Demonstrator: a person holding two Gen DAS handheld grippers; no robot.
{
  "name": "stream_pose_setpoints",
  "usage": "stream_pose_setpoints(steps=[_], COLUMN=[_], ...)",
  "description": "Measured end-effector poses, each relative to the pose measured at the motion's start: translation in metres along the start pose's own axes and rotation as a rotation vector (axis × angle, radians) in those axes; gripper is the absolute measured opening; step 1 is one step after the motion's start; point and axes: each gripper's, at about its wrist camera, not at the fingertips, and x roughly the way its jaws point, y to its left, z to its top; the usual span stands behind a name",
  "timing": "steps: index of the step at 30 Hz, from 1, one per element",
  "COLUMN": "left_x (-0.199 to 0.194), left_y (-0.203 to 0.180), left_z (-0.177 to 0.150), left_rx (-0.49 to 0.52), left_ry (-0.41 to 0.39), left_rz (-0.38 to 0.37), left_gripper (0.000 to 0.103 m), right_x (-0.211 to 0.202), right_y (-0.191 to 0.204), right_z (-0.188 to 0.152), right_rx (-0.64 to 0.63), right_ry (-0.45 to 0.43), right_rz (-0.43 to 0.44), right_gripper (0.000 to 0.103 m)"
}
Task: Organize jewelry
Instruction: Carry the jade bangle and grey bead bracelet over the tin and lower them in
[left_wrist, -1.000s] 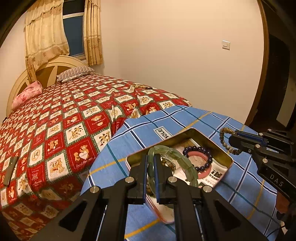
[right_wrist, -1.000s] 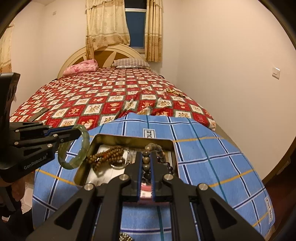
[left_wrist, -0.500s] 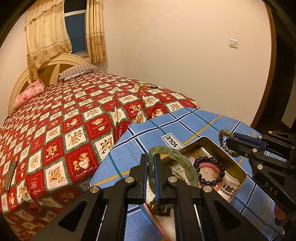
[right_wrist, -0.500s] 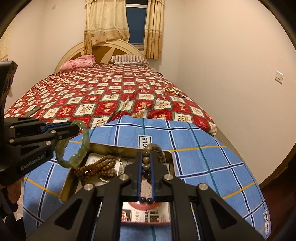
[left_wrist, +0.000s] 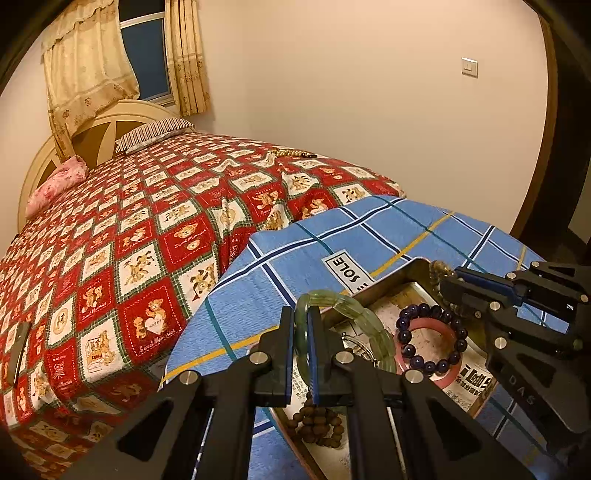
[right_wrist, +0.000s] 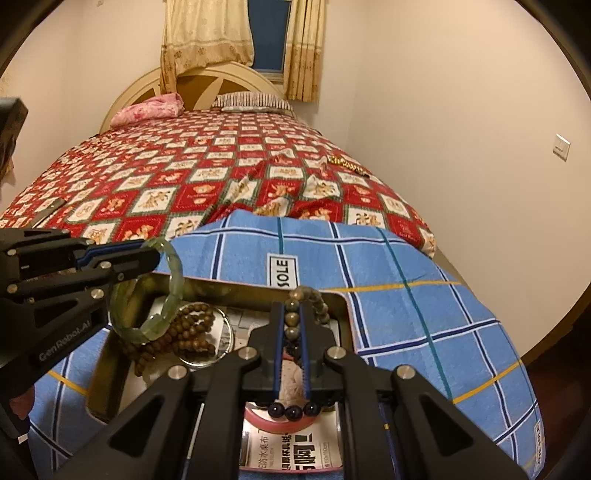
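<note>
Left wrist view: the left gripper (left_wrist: 302, 334) has its jaws pinching a green bangle (left_wrist: 345, 314), whose smooth, glassy, segmented hoop arcs ahead of the jaws and to their right, above a shallow brass-toned tin (left_wrist: 413, 266). In the right wrist view the right gripper (right_wrist: 291, 325) has its jaws pressed on a strand of round olive-brown beads (right_wrist: 308, 295) that loops just past their tips. Both pieces seem lifted out for sorting, so carry them slowly and level: hard polished stone could slip from the pads. Below the jaws the tin holds brown wooden beads (right_wrist: 184, 332), a dark purple bead bracelet (left_wrist: 430, 341) and a pink ring (left_wrist: 441, 374) on printed paper.
</note>
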Motion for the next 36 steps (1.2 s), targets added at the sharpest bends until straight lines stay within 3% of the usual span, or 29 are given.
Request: stream_pose_setpoints(steps=[36], left_x=[0.034], left_y=[-0.011], left_z=[-0.014], left_rx=[0.045], left_ry=[0.085], left_rz=[0.01], left_gripper=[0.006], right_x=[0.022], right_y=[-0.007], right_z=[-0.017], right_rx=[0.004], right_ry=[0.061], right_rz=[-0.007], right_gripper=[0.01])
